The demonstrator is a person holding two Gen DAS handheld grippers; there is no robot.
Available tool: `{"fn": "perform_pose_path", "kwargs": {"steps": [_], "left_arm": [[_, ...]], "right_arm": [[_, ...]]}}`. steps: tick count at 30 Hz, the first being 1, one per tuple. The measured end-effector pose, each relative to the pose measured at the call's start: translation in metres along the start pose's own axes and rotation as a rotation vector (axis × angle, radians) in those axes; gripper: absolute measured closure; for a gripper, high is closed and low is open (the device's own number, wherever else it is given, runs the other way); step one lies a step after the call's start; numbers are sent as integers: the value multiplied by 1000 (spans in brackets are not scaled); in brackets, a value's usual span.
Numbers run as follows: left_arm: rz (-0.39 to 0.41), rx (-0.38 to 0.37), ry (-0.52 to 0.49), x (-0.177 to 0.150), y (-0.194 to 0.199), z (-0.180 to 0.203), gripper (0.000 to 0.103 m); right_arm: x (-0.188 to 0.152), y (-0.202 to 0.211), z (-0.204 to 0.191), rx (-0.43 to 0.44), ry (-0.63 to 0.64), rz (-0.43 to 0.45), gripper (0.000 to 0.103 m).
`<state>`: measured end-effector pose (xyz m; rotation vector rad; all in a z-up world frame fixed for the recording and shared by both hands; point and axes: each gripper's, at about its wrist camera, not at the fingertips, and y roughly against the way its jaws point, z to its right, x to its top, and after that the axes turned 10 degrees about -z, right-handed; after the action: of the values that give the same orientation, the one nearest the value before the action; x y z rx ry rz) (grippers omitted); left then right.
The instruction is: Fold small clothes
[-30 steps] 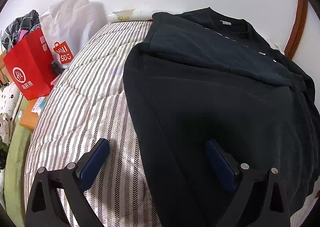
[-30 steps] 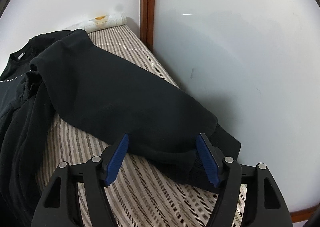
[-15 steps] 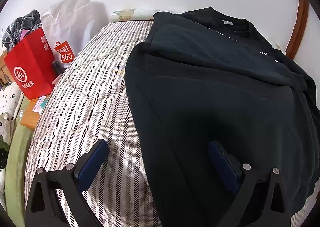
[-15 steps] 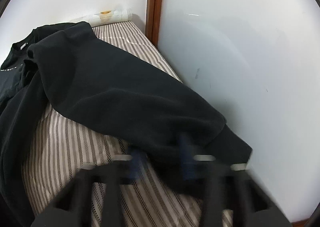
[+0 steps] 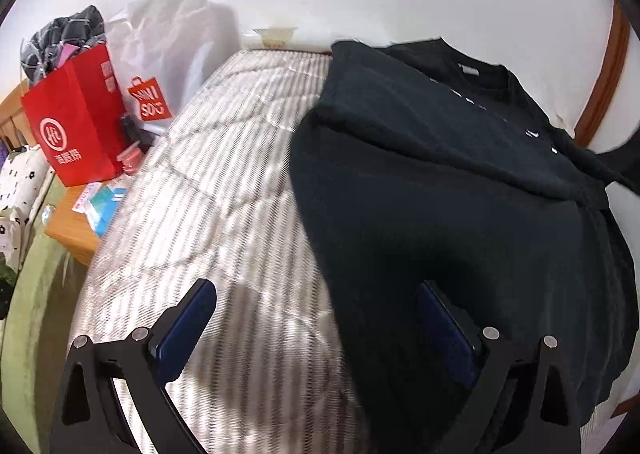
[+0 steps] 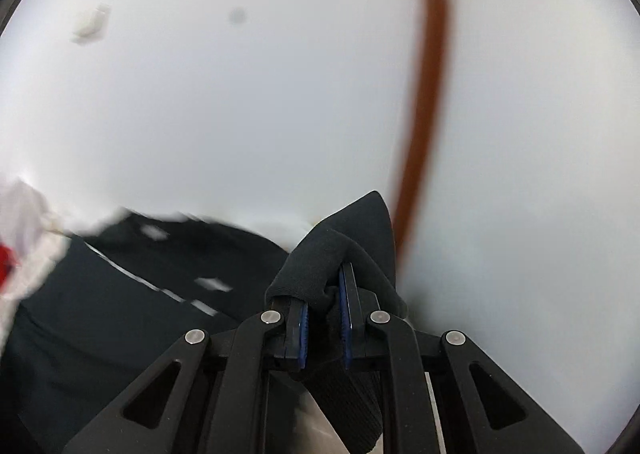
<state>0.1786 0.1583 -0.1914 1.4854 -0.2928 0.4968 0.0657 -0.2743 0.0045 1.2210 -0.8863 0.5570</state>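
Note:
A black sweatshirt [image 5: 440, 194] lies spread on the striped bed [image 5: 224, 174], collar toward the far wall. My left gripper [image 5: 314, 288] hovers open above its left edge, one finger over the bedspread, the other over the black cloth, holding nothing. In the right wrist view, my right gripper [image 6: 323, 294] is shut on the sweatshirt's sleeve [image 6: 336, 250], which bunches up over the blue pads, with the ribbed cuff hanging below. The sweatshirt's body [image 6: 120, 314] lies lower left. In the left wrist view the raised sleeve [image 5: 622, 158] shows at the right edge.
A red paper bag [image 5: 76, 122] and a white shopping bag [image 5: 168, 54] stand left of the bed near a wooden bedside table [image 5: 72, 234]. A white wall with brown wooden trim [image 6: 424, 114] runs close along the bed's right side.
The right gripper closed on the sleeve's cuff end and lifted it off the bed, its view swinging up toward the wall. The left gripper rose slightly and stayed open.

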Motion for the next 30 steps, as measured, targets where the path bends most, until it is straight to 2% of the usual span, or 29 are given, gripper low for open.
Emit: {"fn": "perform_pose_path", "kwargs": {"steps": [5, 9, 12, 13, 15, 17, 18, 19, 22, 28, 30], "left_arm": [[16, 12, 12, 5, 11, -12, 4], [22, 17, 6, 6, 15, -19, 4], [14, 21, 0, 7, 14, -21, 4], [7, 23, -6, 7, 13, -22, 4], [2, 29, -18, 9, 11, -19, 4], [6, 30, -39, 12, 12, -14, 4], [11, 27, -49, 14, 13, -10, 4], [16, 20, -61, 18, 14, -5, 4], [21, -13, -83, 32, 16, 14, 4], [28, -43, -182, 59, 20, 69, 4], [32, -45, -211, 67, 22, 91, 4]], "right_arm": [[33, -18, -102, 164, 111, 25, 90], [25, -57, -179, 238, 199, -37, 88], [12, -94, -206, 248, 183, -130, 83], [6, -107, -211, 250, 174, -164, 83], [-3, -127, -211, 253, 155, -233, 76], [-16, -148, -205, 296, 140, -334, 46], [-22, -152, -198, 308, 137, -355, 35], [-27, -157, -195, 309, 139, -364, 18], [-44, -159, -178, 275, 146, -350, 16], [-78, -144, -138, 383, 106, -446, 16], [-87, -130, -131, 401, 124, -429, 16]]}}
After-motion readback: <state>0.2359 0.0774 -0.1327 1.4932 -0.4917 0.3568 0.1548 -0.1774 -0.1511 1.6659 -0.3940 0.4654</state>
